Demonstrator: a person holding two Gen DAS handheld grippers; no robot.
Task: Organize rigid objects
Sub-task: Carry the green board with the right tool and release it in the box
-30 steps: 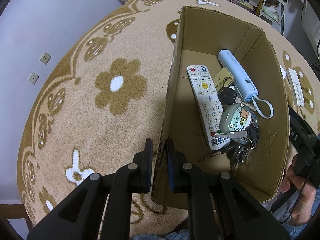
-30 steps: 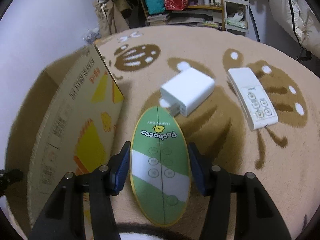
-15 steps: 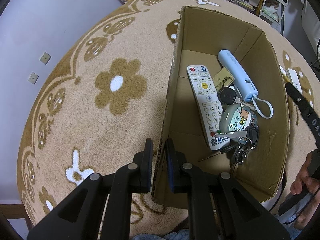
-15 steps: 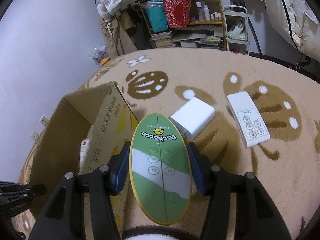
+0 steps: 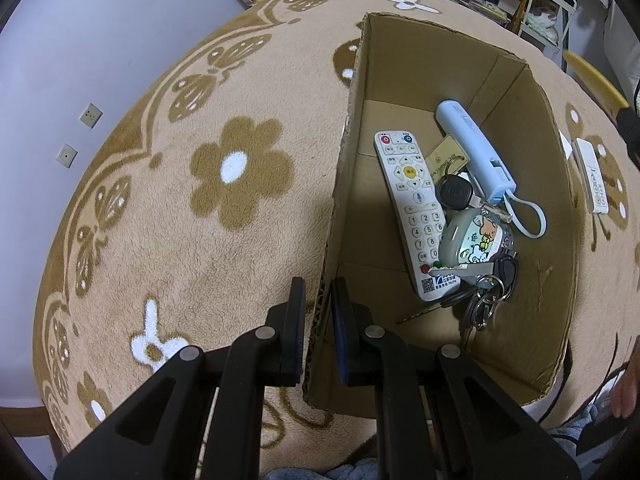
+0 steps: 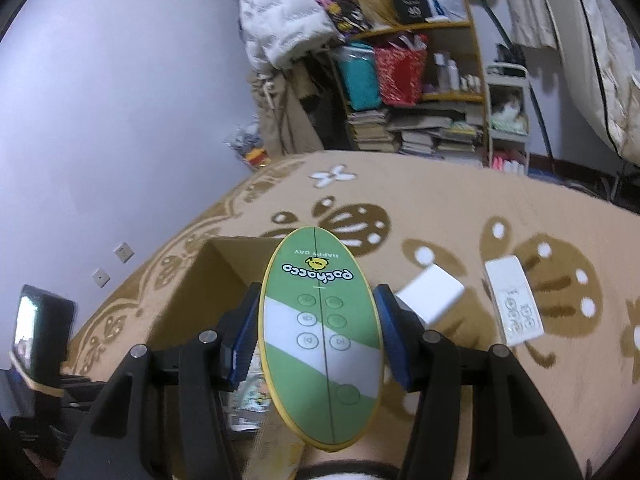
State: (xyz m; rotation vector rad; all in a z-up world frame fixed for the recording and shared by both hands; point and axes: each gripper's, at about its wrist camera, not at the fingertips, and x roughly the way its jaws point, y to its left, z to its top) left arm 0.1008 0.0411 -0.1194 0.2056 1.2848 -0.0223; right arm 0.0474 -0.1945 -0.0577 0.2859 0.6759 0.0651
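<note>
My left gripper (image 5: 318,296) is shut on the near left wall of the open cardboard box (image 5: 352,128), one pad on each side of it. Inside lie a white remote (image 5: 414,216), a light blue power bank (image 5: 474,152), a round case with cartoon print (image 5: 476,240), a black key fob (image 5: 454,192) and a bunch of keys (image 5: 486,300). My right gripper (image 6: 316,316) is shut on a green oval remote (image 6: 322,340) with a yellow rim, held in the air above the box (image 6: 200,280). On the rug lie a white charger block (image 6: 432,294) and a white slim remote (image 6: 514,300), which the left wrist view also shows (image 5: 592,176).
The box stands on a tan rug (image 5: 200,240) with brown flower and butterfly patterns. A crowded bookshelf (image 6: 416,92) and a white cart (image 6: 508,120) stand beyond the rug's far edge. The left gripper's camera body (image 6: 44,336) shows at the left. A hand (image 5: 624,392) is by the box's near right corner.
The right gripper has risen and tilted up with the green remote, from beside the box's outer wall to above its rim. The left gripper and the box have not moved.
</note>
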